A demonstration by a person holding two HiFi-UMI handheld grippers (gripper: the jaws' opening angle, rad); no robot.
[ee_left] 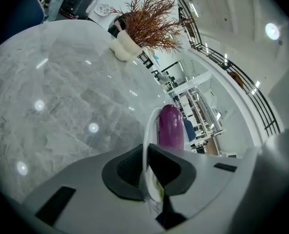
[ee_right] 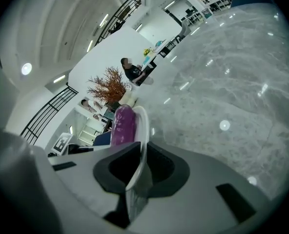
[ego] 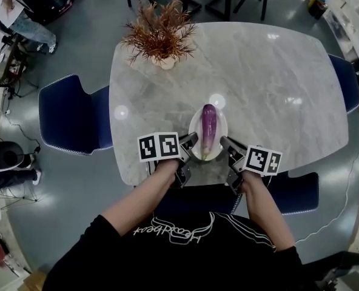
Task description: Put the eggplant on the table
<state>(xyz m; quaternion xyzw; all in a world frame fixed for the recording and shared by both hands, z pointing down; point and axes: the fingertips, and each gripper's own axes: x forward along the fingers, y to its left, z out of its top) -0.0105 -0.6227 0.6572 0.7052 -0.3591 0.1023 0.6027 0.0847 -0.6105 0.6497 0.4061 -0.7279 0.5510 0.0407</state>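
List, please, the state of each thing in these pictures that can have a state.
Left claw, shut on the left rim of the plate.
Right claw, shut on the plate's right rim.
Plate, held between both claws over the near edge of the table; contact with the table unclear.
Eggplant, lying lengthwise on the plate, green stem end nearest the claws.
Plant, upright in its vase on the table.
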